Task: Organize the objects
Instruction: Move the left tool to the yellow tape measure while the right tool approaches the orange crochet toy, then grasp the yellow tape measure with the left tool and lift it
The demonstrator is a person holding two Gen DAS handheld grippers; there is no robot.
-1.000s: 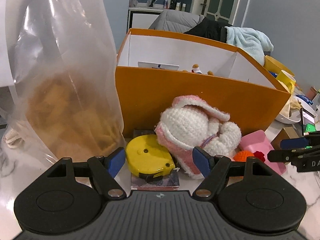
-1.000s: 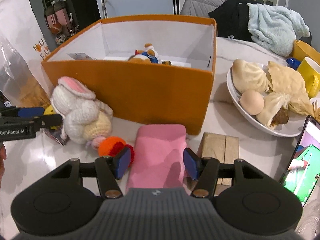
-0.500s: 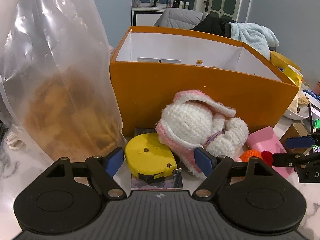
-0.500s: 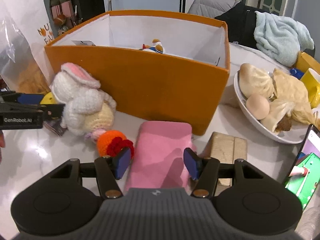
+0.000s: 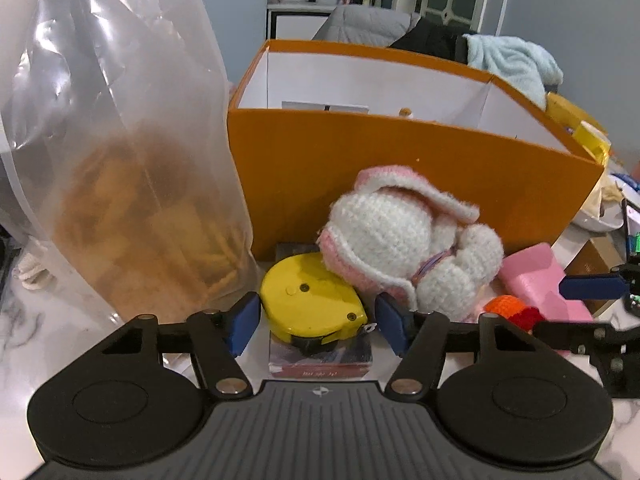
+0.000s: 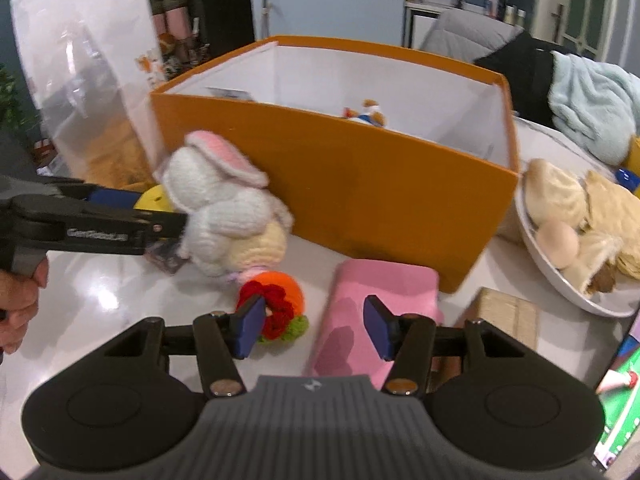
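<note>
The left claw [image 5: 316, 322] has moved closer, and its blue pads now sit apart on both sides of the yellow tape measure [image 5: 310, 300]. I think a grab comes next. The tape measure lies on a small book [image 5: 320, 354], touching the crochet bunny [image 5: 404, 248] at 2 o'clock. The orange box [image 5: 400, 176] waits at 12 o'clock. The right claw [image 6: 314, 326] is apart over the pink pouch [image 6: 376, 312].

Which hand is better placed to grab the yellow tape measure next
Left. The left tongs are open with the yellow tape measure lying right between their tips. The right tongs are open over the pink pouch, off to the side.
</note>
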